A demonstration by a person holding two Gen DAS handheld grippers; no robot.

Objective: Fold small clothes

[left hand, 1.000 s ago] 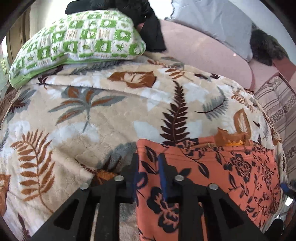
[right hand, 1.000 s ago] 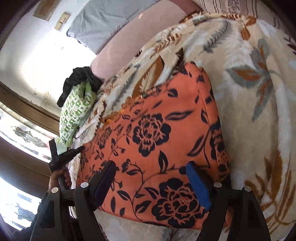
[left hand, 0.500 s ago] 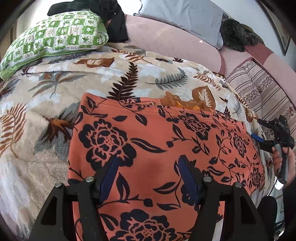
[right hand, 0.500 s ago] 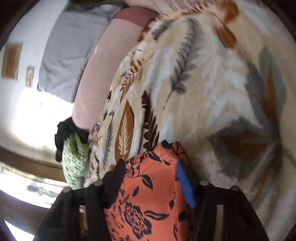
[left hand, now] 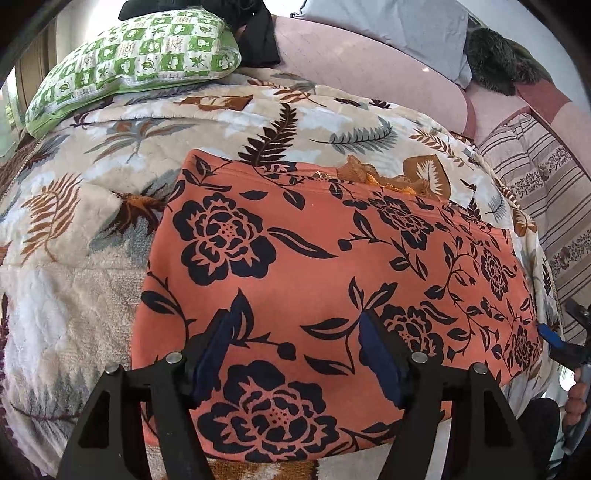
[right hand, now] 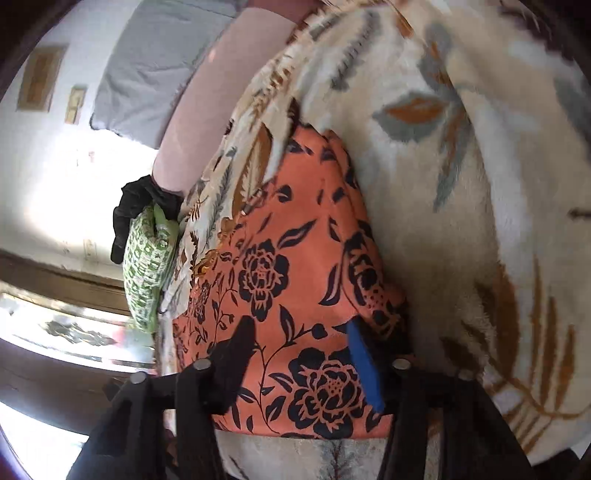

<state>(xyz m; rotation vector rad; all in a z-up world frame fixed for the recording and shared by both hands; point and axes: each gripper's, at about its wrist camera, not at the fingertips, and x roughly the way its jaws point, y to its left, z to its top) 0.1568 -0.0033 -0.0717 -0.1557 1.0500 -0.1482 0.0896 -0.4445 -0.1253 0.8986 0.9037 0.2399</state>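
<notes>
On the bed lies a big soft blanket with brown and grey leaves on it. It covers almost all of the bed. Behind it runs a long pink bolster, and a grey pillow leans over that. A striped quilt sits at the right side.

Flat on the blanket, near its front edge, lies the orange cloth with dark flowers. It looks folded into a neat block shape. A bit of orange lace peeks out at its far edge.

Up in the far left corner rests a green and white pillow, with a black cloth just behind it.

The left gripper hangs over the near part of the orange cloth. Its jaws are opening, and they do not pinch the cloth.

The right gripper is over the cloth's right end. Its jaws are opening too, with nothing squeezed between them. A hand shows at the far right edge.
</notes>
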